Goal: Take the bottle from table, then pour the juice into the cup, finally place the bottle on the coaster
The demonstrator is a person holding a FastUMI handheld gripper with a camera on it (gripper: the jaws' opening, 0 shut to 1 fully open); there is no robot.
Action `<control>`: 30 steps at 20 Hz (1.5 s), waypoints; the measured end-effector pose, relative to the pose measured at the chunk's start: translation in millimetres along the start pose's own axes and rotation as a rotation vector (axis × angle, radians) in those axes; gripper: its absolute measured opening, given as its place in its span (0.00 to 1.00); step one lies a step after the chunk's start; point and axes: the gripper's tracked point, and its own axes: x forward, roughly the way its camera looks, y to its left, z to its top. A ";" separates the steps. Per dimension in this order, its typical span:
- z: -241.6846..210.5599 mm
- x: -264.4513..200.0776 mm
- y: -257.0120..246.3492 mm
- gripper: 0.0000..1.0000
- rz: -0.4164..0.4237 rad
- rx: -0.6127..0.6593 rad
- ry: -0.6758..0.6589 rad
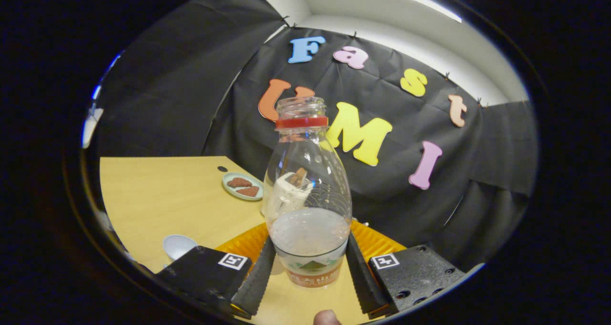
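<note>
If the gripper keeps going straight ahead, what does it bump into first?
Nothing new at first: the gripper is already shut on the bottle, which sits between its fingers. Pushed onward, the bottle would probably meet the white cup just behind it, though depth is hard to judge.

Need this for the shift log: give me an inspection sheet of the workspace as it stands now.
Surface: light wooden table, bare wood in front.
Job's things: open clear bottle with red neck ring, some pale juice inside, upright; orange ribbed coaster beside and behind it; white cup seen through the bottle.
Clutter: small plate with brown pieces; white bowl.
Grippers: gripper shut on bottle, both fingers pressing its lower sides.
Cables: nothing seen.
Surroundings: black cloth wall; a fingertip below the fingers.
</note>
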 end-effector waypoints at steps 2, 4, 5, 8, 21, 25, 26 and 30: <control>5.5 6.7 -4.1 0.79 0.022 0.090 -0.014; 8.9 14.1 -6.9 0.79 0.036 0.181 -0.028; 10.1 18.9 -7.8 0.79 0.038 0.220 -0.032; 12.7 37.0 -10.6 0.79 0.037 0.288 -0.051; -55.1 119.1 26.6 0.80 0.083 0.409 0.055; -74.0 137.3 30.6 0.80 0.074 0.416 0.069; -79.2 139.6 32.4 0.80 0.073 0.415 0.072; -101.2 150.3 38.0 0.80 0.070 0.412 0.088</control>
